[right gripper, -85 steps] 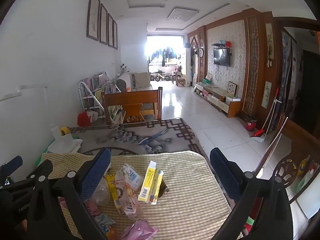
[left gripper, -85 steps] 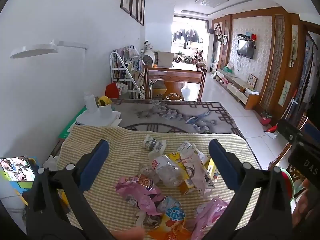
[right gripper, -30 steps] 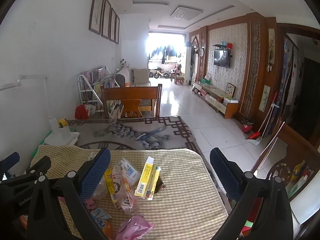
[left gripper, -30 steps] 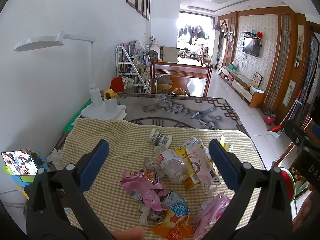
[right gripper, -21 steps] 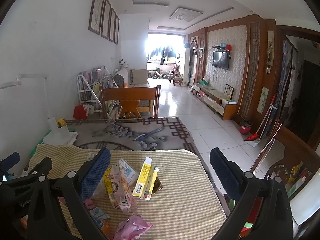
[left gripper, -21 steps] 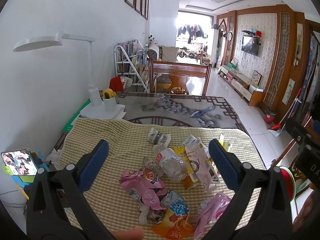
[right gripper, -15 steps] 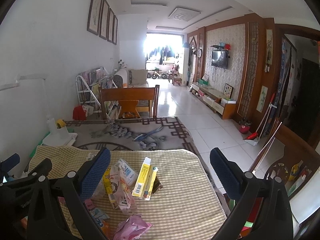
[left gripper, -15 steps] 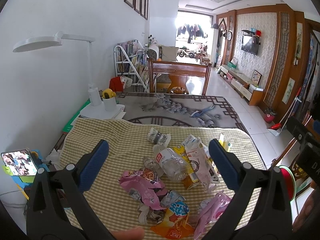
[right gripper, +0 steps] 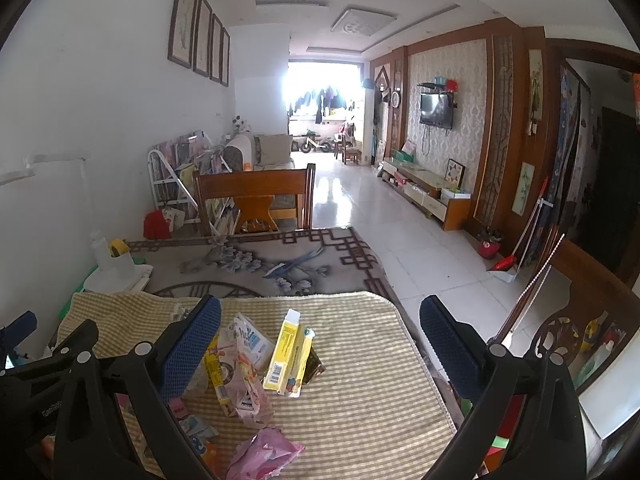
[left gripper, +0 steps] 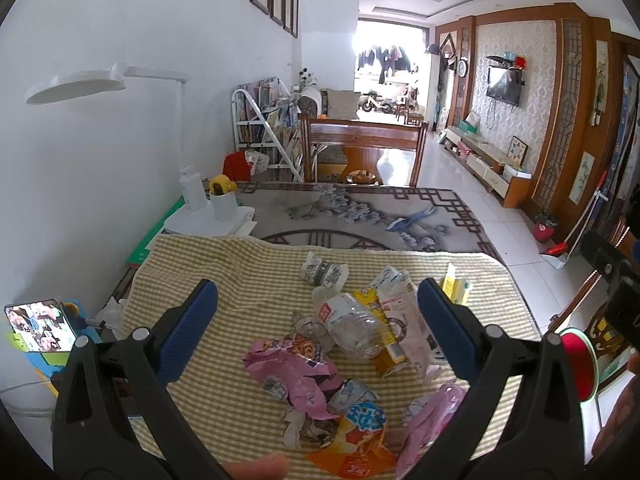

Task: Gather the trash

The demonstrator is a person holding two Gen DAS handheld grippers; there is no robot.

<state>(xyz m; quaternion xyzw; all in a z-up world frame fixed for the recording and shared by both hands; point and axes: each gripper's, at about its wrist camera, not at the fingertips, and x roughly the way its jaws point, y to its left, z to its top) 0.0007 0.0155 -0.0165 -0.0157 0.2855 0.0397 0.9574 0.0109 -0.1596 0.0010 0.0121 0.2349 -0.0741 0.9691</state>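
Observation:
A pile of trash lies on a yellow checked cloth [left gripper: 224, 272]: a crushed clear plastic bottle [left gripper: 352, 330], a pink wrapper [left gripper: 292, 376], an orange snack bag [left gripper: 356, 444], a pink plastic bag [left gripper: 432, 412], a yellow carton [left gripper: 380, 336] and a yellow box [right gripper: 290, 354]. My left gripper [left gripper: 318, 316] is open and empty above the pile. My right gripper [right gripper: 320, 334] is open and empty above the yellow box, over the cloth's right half. The pink bag also shows in the right wrist view [right gripper: 266, 454].
A white desk lamp [left gripper: 80, 88] and a white cup with a yellow item [left gripper: 222, 200] stand at the table's far left. A phone [left gripper: 40, 326] sits at the left edge. A wooden chair [left gripper: 362, 148] stands beyond the flowered table cover [left gripper: 360, 216].
Both grippers have drifted slightly, and the trash pile sits a little further away in view than 2.8 s ago. Both stay open and empty. The trash has not moved.

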